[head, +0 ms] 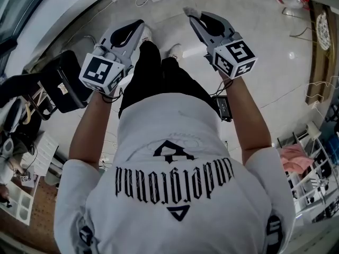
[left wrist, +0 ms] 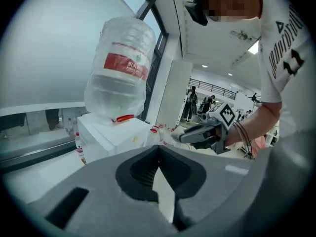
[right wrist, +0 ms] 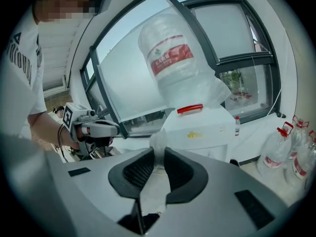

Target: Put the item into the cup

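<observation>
Between the right gripper's (right wrist: 159,150) jaws sits a small whitish, translucent item (right wrist: 158,138), pinched at the tips, which are clenched on it. Ahead of that gripper, just beyond the item, stands a white water dispenser (right wrist: 200,132) with a red handle on top. A large clear water bottle (right wrist: 173,58) with a red label is upended on it; how full it is cannot be told. Right of the dispenser stands a small bottle (right wrist: 237,126). Further right of the gripper stand several clear jugs (right wrist: 292,154) with red labels and red caps; what is in them cannot be told. Off to this gripper's left, the left gripper (left wrist: 158,147) is held level with it, well apart. Its jaws are closed with the tips touching and nothing between them. Both grippers are held out in front of a person in a white printed shirt (head: 175,194).
</observation>
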Demonstrator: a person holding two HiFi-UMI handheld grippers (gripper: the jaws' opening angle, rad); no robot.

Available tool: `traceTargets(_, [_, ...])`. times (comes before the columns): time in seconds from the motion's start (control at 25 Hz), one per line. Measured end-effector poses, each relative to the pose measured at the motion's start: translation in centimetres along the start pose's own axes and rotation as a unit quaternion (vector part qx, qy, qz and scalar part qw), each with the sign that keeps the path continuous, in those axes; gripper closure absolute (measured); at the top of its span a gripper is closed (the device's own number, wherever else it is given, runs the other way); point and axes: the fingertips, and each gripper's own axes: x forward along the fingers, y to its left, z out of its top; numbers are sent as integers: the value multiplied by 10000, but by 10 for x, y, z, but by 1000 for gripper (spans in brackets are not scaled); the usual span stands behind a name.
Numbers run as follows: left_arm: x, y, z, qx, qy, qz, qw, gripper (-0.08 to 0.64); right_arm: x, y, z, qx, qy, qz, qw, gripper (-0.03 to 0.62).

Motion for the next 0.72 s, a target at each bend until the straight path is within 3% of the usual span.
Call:
traceTargets(0.52, [41, 33, -40, 117, 275, -372, 9989, 546, 57, -21, -32, -175, 360, -80, 9992, 521])
traceTargets(0.72, [61, 36, -54, 339, 350, -655, 9967, 546, 78, -35, -48, -152, 447, -160, 9988, 520])
